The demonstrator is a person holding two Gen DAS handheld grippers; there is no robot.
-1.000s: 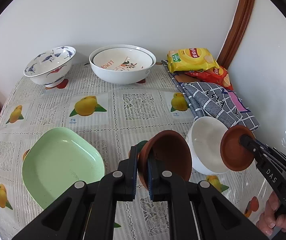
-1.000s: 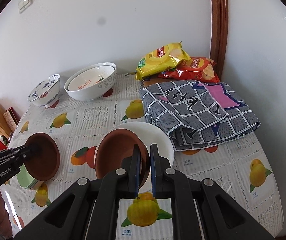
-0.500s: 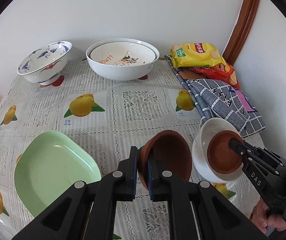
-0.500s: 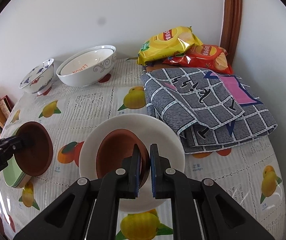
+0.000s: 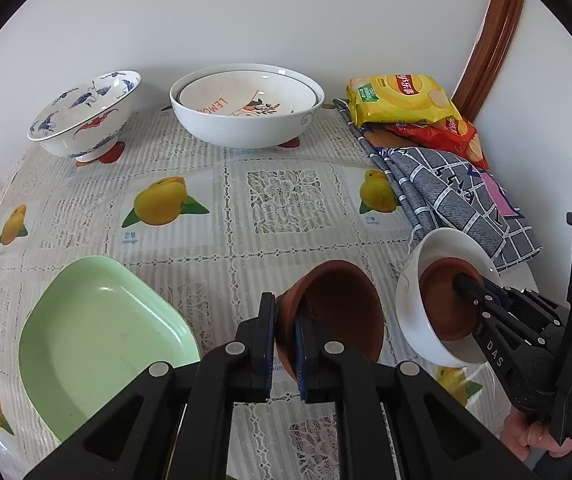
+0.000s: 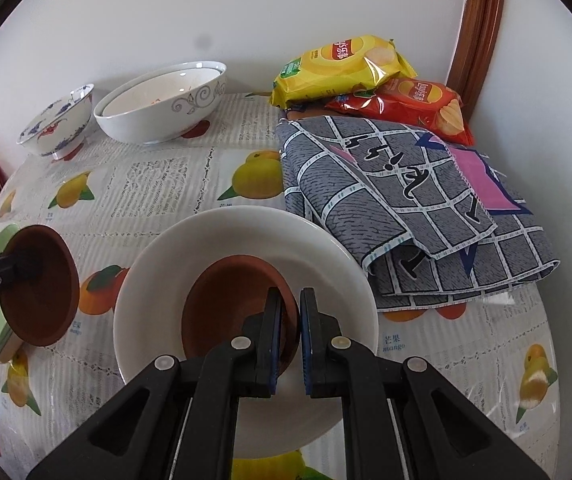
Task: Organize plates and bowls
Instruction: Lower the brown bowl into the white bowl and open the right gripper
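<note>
My left gripper (image 5: pixel 285 322) is shut on the rim of a brown bowl (image 5: pixel 338 308), held tilted above the tablecloth; this bowl also shows in the right wrist view (image 6: pixel 41 284). My right gripper (image 6: pixel 290 320) stands at the rim of a second brown bowl (image 6: pixel 229 300) that sits inside a white bowl (image 6: pixel 245 236). Its jaws look slightly parted around the rim. In the left wrist view the white bowl (image 5: pixel 414 312) and the brown bowl in it (image 5: pixel 442 304) are at the right, with the right gripper (image 5: pixel 464 284) reaching in.
A green plate (image 5: pixel 97 336) lies at the left front. A blue-patterned bowl (image 5: pixel 85 116) and two nested large white bowls (image 5: pixel 245 112) stand at the back. A folded grey cloth (image 6: pixel 406 200) and chip bags (image 6: pixel 346 64) lie at the right by the wall.
My right gripper has lowered its brown bowl into the white bowl, and its jaws have parted slightly. My left gripper has kept its brown bowl and moved a little forward.
</note>
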